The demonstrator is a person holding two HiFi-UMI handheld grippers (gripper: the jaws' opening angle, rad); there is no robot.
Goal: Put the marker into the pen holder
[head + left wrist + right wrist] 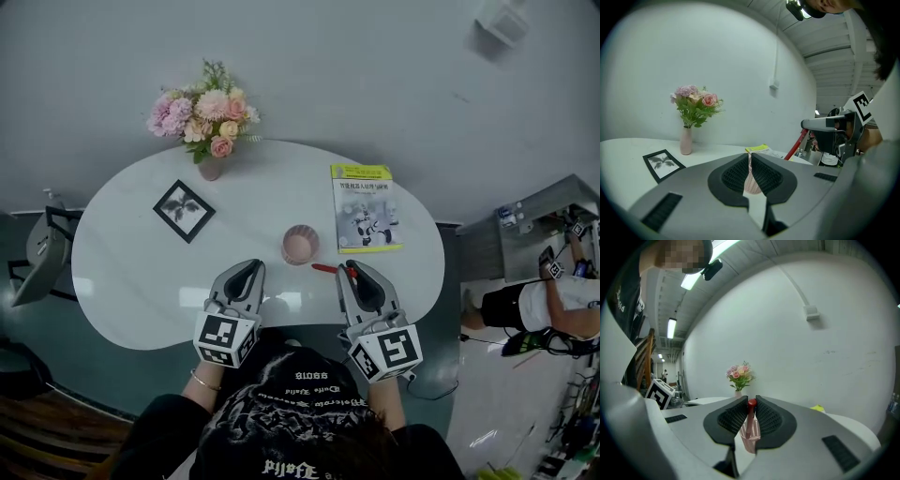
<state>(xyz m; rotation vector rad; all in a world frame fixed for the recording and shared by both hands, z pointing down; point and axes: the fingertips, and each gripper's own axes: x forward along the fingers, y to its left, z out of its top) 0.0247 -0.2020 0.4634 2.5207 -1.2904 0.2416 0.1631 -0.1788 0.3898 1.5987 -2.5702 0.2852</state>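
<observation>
A: Starting at the left, what is the left gripper doing?

B: The left gripper [247,270] hangs over the near part of the table [131,281]; its jaws are drawn together with nothing between them; only the pen holder shows through the slit.

A: And the pen holder itself?

B: The pen holder [300,244] stands upright mid-table, mouth up; it sits between the two grippers and a little farther out.

A: Then the marker?

B: The marker [327,269] is clamped in the right gripper [353,271], with the jaws pressed on its red body; its free end juts left, near the holder's near-right side but apart from it.

A: So what does the coming move turn on?

B: As I read it, the slant. The marker's long axis runs left-right, free end lower; the holder lies just far-left of that end; the right hand, which carries the marker, would need to stand it upright above the mouth.
</observation>
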